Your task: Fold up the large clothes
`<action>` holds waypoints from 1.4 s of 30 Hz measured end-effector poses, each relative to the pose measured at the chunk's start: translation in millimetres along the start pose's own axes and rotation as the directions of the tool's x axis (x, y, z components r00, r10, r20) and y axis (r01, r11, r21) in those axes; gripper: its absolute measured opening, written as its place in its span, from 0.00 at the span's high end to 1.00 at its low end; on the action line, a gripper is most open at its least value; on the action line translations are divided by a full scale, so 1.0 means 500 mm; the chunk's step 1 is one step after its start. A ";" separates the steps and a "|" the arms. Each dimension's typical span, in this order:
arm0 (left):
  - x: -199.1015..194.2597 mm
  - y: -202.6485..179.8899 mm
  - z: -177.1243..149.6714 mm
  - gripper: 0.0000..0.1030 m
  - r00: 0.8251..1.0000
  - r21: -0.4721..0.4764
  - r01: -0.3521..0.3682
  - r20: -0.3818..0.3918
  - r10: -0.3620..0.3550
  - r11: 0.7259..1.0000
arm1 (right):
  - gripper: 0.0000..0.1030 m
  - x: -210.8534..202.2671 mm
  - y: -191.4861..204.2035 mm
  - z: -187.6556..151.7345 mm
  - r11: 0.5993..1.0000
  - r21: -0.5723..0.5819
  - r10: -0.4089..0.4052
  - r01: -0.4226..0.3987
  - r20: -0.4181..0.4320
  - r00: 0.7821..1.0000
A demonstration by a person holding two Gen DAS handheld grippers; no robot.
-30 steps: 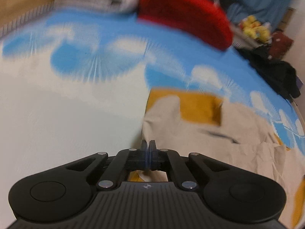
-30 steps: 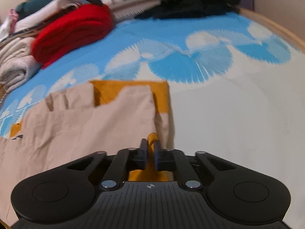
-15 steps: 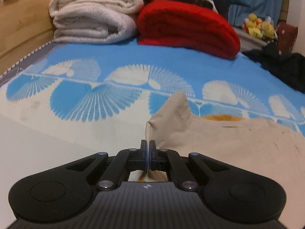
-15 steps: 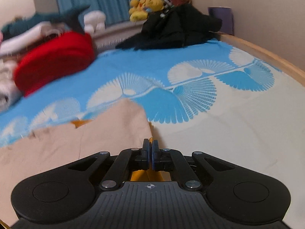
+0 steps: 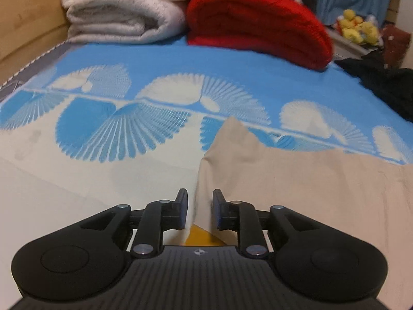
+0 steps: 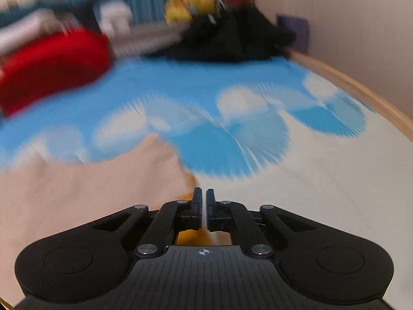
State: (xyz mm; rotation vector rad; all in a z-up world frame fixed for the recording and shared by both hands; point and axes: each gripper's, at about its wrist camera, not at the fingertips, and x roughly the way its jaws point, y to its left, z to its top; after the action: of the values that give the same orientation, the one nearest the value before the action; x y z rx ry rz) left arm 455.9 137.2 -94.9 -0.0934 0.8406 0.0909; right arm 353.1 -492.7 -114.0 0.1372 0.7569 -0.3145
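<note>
Beige garment (image 5: 296, 180), with a mustard-yellow layer (image 5: 200, 236) showing under its near edge, lies spread on the bed, over the blue-and-cream fan-patterned bedspread (image 5: 155, 82). In the left wrist view one corner of the cloth stands up in a peak just ahead of the tool, and its left edge runs down between the two fingers.

The left gripper (image 5: 199, 210) points forward and downward over that edge, held level with little roll. Its jaws have just been opening; they now stand apart with the garment's edge in the gap, and the pads do not press on it.

The right gripper (image 6: 204, 210) is aimed forward and down at the garment's opposite corner (image 6: 165, 155), in a view smeared by motion blur. Its jaws have just been opening a little; a narrow slit shows between them, and nothing can be seen pinched there. Beige cloth and a bit of the yellow layer lie directly under and to the left of its fingers.

At the far end of the bed sit a folded red blanket (image 5: 258, 23), a stack of folded white blankets (image 5: 124, 10), a heap of dark clothing (image 6: 227, 38) and yellow plush toys (image 5: 357, 27).
</note>
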 end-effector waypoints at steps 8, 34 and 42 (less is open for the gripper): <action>-0.032 0.002 -0.039 0.77 0.955 0.059 0.257 -0.170 -0.244 0.965 | 0.80 0.000 -0.054 -0.030 0.985 0.094 0.158 -0.144 -0.152 0.976; -0.097 -0.051 -0.194 0.73 0.811 0.313 0.512 -0.484 -0.329 0.800 | 0.37 -0.072 -0.085 -0.086 0.966 0.070 0.259 -0.249 -0.279 0.925; -0.120 -0.041 -0.197 0.73 0.804 0.345 0.522 -0.505 -0.315 0.780 | 0.97 -0.095 -0.091 -0.090 0.961 0.044 0.275 -0.274 -0.291 0.917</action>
State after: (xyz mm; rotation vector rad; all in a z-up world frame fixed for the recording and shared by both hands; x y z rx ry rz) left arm 345.4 102.8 -114.4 0.1643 1.2375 -0.5965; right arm 276.6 -514.1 -114.0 0.2947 1.0200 -0.0251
